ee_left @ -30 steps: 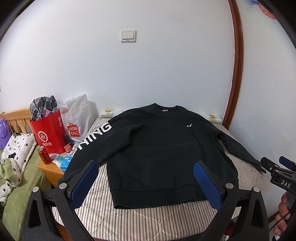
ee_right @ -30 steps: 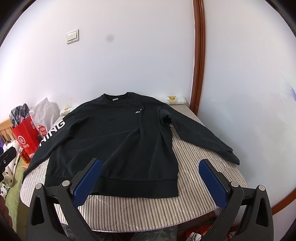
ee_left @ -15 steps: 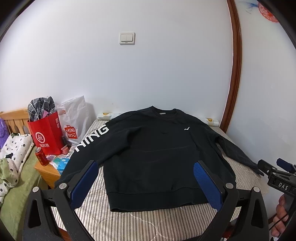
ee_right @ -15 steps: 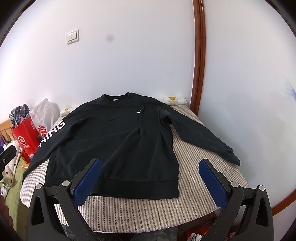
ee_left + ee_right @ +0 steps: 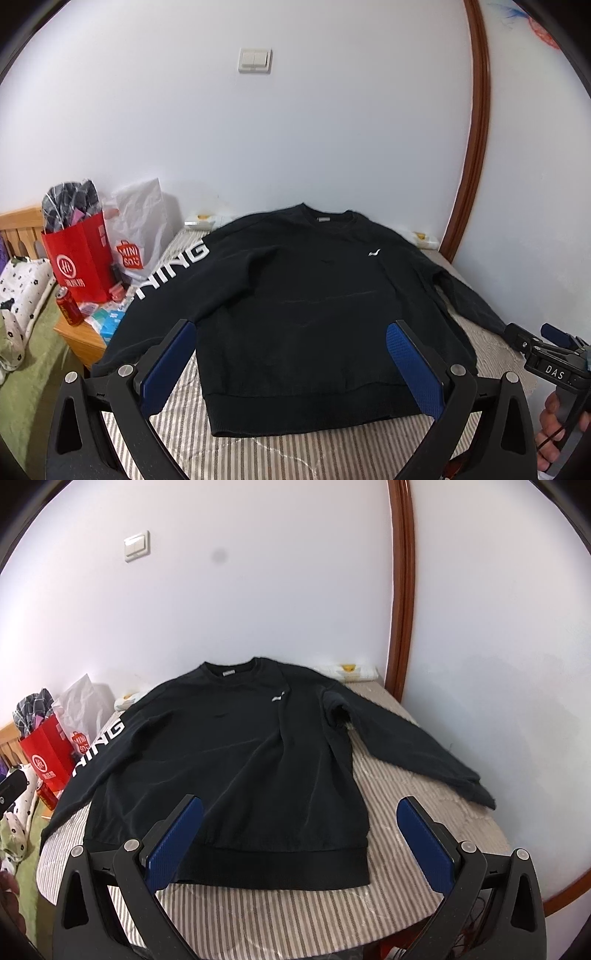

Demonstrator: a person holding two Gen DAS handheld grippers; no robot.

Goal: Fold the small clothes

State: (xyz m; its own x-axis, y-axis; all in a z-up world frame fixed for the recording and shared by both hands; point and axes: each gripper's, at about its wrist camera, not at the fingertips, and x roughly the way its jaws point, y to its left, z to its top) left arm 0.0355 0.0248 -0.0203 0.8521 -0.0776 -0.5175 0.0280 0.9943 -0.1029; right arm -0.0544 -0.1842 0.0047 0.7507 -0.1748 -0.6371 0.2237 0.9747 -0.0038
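Holding both: our left hand-held gripper and right hand-held gripper, each spread wide, empty, above black sweatshirt lying flat, sleeves out, on striped surface.

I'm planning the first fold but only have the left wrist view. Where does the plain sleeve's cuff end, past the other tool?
Observer: The plain sleeve lies stretched out on the striped cover, with its cuff flat near the cover's edge.
Operator: Are the right tongs holding anything?
Observer: No, the right tongs are open, with nothing between the pads.
Operator: And the hem corner hidden behind my tool?
Observer: The hem corner lies flat on the cover, not curled.
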